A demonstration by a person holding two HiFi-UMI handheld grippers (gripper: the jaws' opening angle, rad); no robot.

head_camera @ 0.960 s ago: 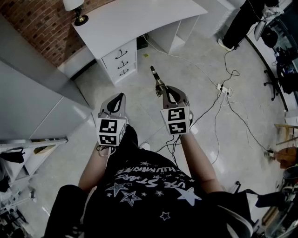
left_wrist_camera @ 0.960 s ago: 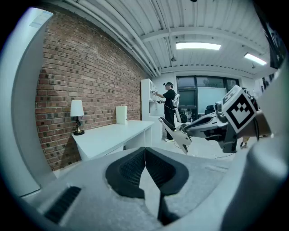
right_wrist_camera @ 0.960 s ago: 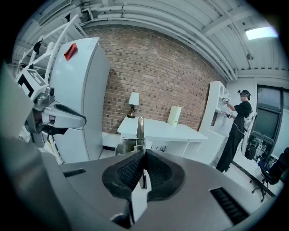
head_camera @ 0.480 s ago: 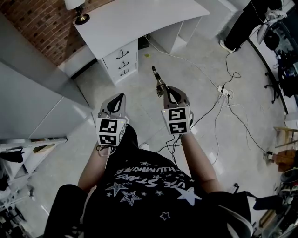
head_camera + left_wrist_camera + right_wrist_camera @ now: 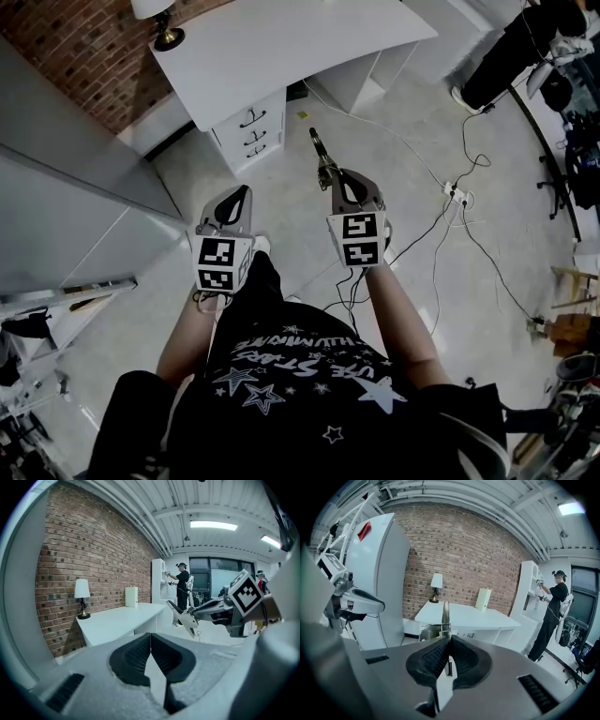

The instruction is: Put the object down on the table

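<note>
A slim metal utensil [image 5: 320, 155] sticks forward out of my right gripper [image 5: 339, 180], which is shut on its handle end. In the right gripper view the utensil's stem [image 5: 446, 616] rises between the pressed pads. From the left gripper view the utensil [image 5: 184, 618] shows as a pale blade in front of the right gripper. My left gripper [image 5: 240, 195] is shut with nothing in it, its pads [image 5: 150, 639] meeting. Both are held at waist height over the floor, short of the white table [image 5: 281, 42].
A lamp [image 5: 155, 21] stands at the table's left end, a drawer unit [image 5: 251, 139] under it. Cables and a power strip [image 5: 457, 194] lie on the floor to the right. A tall white cabinet [image 5: 379, 573] is on the left. Another person [image 5: 551, 616] stands at the far shelves.
Both grippers keep their pose and the utensil stays gripped. The table and the floor cables have drifted slightly right in the head view.
</note>
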